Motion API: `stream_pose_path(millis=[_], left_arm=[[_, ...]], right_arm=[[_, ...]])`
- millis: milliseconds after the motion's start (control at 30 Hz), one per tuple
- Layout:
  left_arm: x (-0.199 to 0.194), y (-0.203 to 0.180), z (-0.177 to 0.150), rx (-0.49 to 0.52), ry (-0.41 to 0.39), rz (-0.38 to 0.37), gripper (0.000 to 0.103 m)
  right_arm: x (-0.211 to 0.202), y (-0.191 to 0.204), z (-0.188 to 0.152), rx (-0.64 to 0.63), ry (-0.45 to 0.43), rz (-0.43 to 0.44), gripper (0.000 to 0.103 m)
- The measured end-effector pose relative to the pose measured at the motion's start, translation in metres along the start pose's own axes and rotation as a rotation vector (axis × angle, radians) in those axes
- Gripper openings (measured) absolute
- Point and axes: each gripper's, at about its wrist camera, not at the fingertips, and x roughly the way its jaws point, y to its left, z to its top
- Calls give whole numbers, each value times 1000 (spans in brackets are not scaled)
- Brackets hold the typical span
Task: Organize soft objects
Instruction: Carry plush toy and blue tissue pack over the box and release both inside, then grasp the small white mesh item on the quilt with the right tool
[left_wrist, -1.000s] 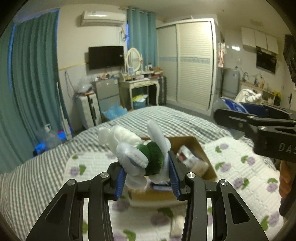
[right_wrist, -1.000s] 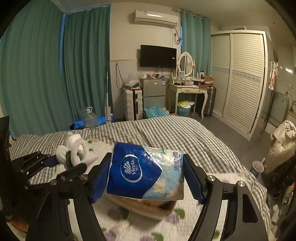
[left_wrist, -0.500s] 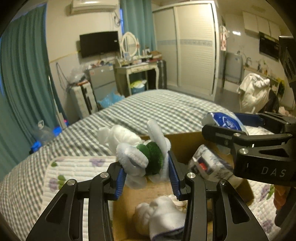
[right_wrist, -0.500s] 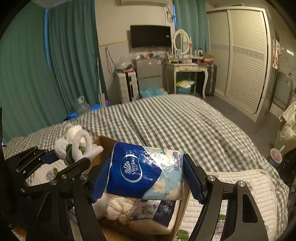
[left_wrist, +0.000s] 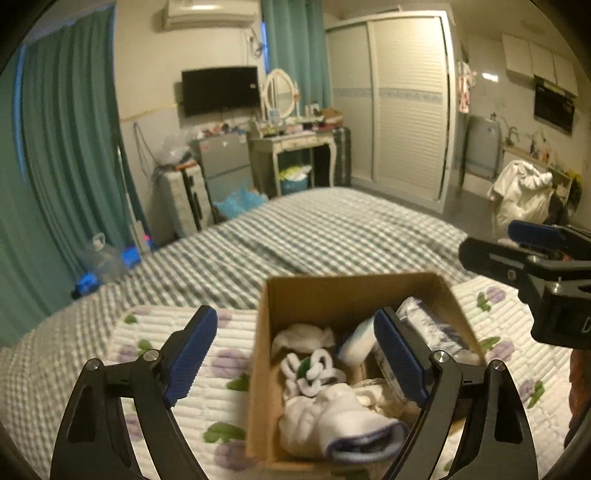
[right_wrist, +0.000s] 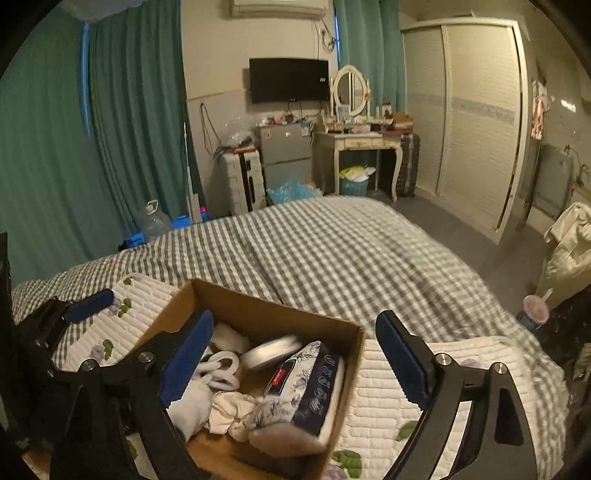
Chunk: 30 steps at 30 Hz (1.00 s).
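Note:
A cardboard box (left_wrist: 295, 295) sits on the bed and also shows in the right wrist view (right_wrist: 258, 306). Inside it lie the white and green plush toy (left_wrist: 314, 369), a white sock (left_wrist: 340, 424), a tissue pack with a dark blue edge (right_wrist: 306, 380) and other soft items. The white and green plush toy also shows in the right wrist view (right_wrist: 219, 369). My left gripper (left_wrist: 295, 358) is open and empty just above the box. My right gripper (right_wrist: 291, 358) is open and empty over the box's right side; it also shows at the right of the left wrist view (left_wrist: 524, 254).
The box rests on a white quilted mat with purple flowers (left_wrist: 229, 369) laid over a grey checked bedspread (right_wrist: 332, 251). Beyond the bed stand a dressing table (right_wrist: 354, 147), a small fridge (right_wrist: 284, 155), teal curtains and a white wardrobe (right_wrist: 472, 122).
Both grippers have opened over the box. The plush toy has dropped from my left gripper and the blue tissue pack has left my right gripper. Both views have tilted down toward the box.

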Motion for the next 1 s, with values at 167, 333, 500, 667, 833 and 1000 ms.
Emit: stream_pose_path(millis=[167, 333, 500, 667, 833, 1000], left_arm=[[-79, 9, 14, 8, -100, 12, 88], [-152, 24, 17, 11, -191, 21, 95], [-203, 34, -2, 21, -236, 5, 96], [-217, 41, -31, 43, -228, -6, 96], [-198, 44, -60, 76, -158, 17, 96], [-168, 55, -90, 40, -95, 9, 96]], right_arm=[[-62, 19, 5, -37, -34, -21, 95], [-135, 44, 3, -58, -67, -80, 103], [-195, 71, -14, -74, -98, -90, 103], [-223, 93, -42, -78, -108, -94, 103], [-217, 107, -70, -66, -86, -76, 103], [-186, 118, -93, -77, -54, -71, 103]])
